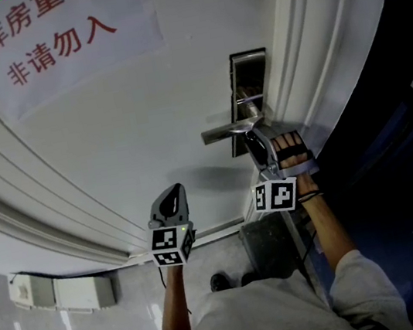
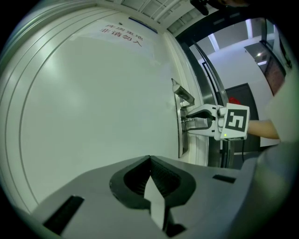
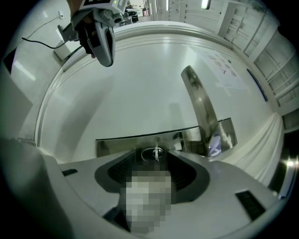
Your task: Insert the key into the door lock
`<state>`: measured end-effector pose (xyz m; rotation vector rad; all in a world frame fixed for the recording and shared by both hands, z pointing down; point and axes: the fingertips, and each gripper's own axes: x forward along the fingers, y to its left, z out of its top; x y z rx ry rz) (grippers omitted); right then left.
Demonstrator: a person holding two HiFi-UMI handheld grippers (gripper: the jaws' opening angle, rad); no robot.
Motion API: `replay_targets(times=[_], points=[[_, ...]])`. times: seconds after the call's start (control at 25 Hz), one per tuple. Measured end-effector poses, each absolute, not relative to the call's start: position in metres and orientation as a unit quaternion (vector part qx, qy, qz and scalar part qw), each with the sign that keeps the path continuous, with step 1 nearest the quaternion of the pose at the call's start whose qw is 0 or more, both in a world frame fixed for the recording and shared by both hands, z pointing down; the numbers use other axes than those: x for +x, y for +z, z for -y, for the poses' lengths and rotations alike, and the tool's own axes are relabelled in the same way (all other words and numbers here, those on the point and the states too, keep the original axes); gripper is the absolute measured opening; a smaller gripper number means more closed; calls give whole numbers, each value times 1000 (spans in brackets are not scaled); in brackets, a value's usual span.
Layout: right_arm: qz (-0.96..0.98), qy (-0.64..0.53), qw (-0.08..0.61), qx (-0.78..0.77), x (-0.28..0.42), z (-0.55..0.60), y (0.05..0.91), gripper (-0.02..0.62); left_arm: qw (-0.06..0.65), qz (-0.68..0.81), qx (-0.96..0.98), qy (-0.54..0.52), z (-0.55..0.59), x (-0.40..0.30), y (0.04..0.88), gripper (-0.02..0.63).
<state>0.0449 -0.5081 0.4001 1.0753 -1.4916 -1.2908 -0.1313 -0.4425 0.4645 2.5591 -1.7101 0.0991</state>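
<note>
Grey shirt point(image 1: 271, 314) at 6 o'clock. Left gripper point(image 1: 172, 193) at 7 o'clock, claw pinched together and empty, parked clear of the work. Right gripper point(image 1: 254, 143) at 3 o'clock under the handle point(image 1: 232, 128), claw wide around the key point(image 3: 156, 150), which looks seated in the lock plate point(image 3: 121, 142). White panelled door point(image 1: 128, 118), paper notice point(image 1: 52, 37) at 11 o'clock, dark hallway point(image 1: 396, 128) at 3 o'clock.

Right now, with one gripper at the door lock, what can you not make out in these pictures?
- Key: in the right gripper view a mosaic patch covers the gap between the open jaws of the right gripper, so whether a key sits in the lock cylinder is unclear.
- Lock cylinder: in the head view, hidden behind the right gripper and door handle.
- Red-lettered notice: cut off by the head view's top edge, too small in the left gripper view.
</note>
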Motion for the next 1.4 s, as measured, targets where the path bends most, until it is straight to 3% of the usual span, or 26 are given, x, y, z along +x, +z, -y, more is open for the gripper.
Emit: replay_targets(times=[0.52,0.88,1.04,1.12,1.24,1.4], points=[[631,-481,406,454,59,494,401,221,20,555,831,37,435,-125,457,17],[767,-259,262,526,94,473,411,199,17,558,828,38,435,-127,456,17],[802,-143,181,551,112,464,421,163,18,559,828,37,434,-127,456,17],[807,-100,145,564,121,460,424,114,19,559,828,37,433,-127,457,17],[802,-76,107,583,134,453,427,55,20,560,827,38,432,-128,458,17],[800,-47,80,593,145,447,434,23,22,562,826,39,431,-129,460,17]])
